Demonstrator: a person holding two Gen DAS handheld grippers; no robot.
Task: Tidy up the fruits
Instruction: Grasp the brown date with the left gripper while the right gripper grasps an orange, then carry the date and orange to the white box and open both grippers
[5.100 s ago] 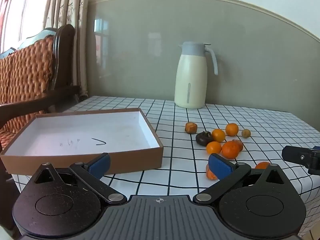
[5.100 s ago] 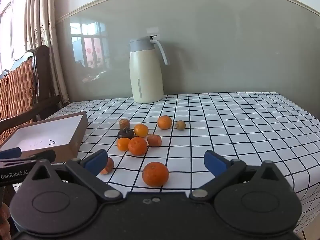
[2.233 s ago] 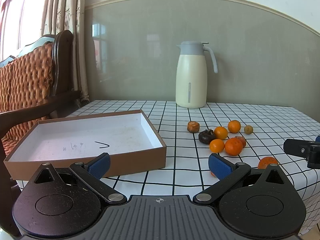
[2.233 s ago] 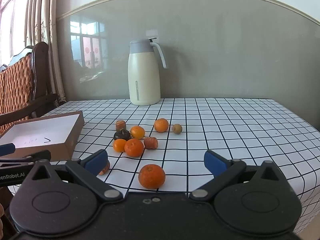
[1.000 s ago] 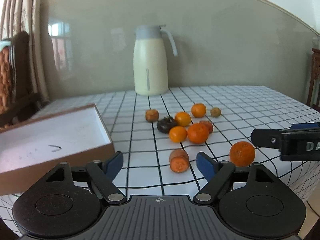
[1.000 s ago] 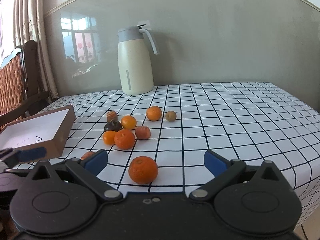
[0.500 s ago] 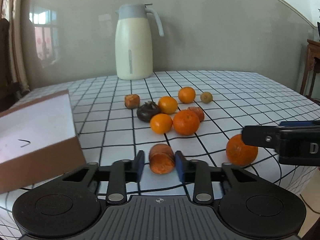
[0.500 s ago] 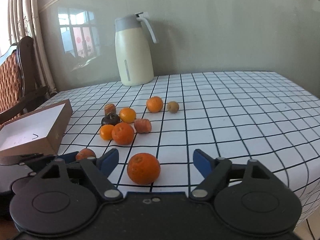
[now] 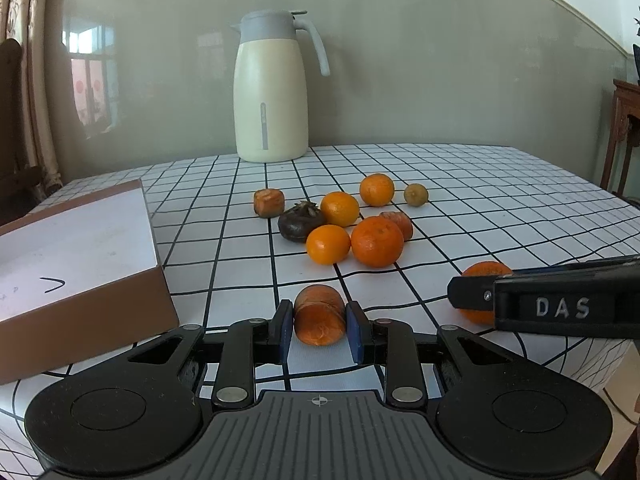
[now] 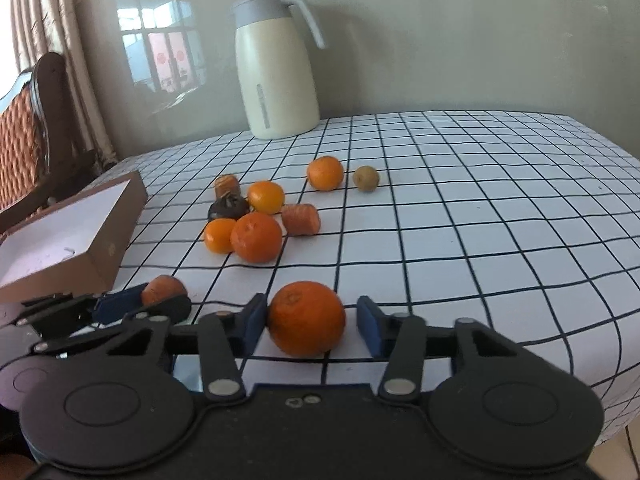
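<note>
My left gripper is shut on a stubby orange persimmon-like fruit on the checked tablecloth near the front edge; it also shows in the right wrist view. My right gripper is open around a large orange: the left pad touches it, the right pad stands a little off. That orange shows in the left wrist view behind the right gripper's finger. A cluster of oranges, a dark fruit and small fruits lies mid-table. An empty brown box sits at the left.
A cream thermos jug stands at the back of the table. A wooden chair with a woven back is at the left. The table's front edge is just below both grippers.
Both grippers moved forward to the front fruits. The left jaws closed onto the stubby orange fruit. The right jaws narrowed around the large orange.
</note>
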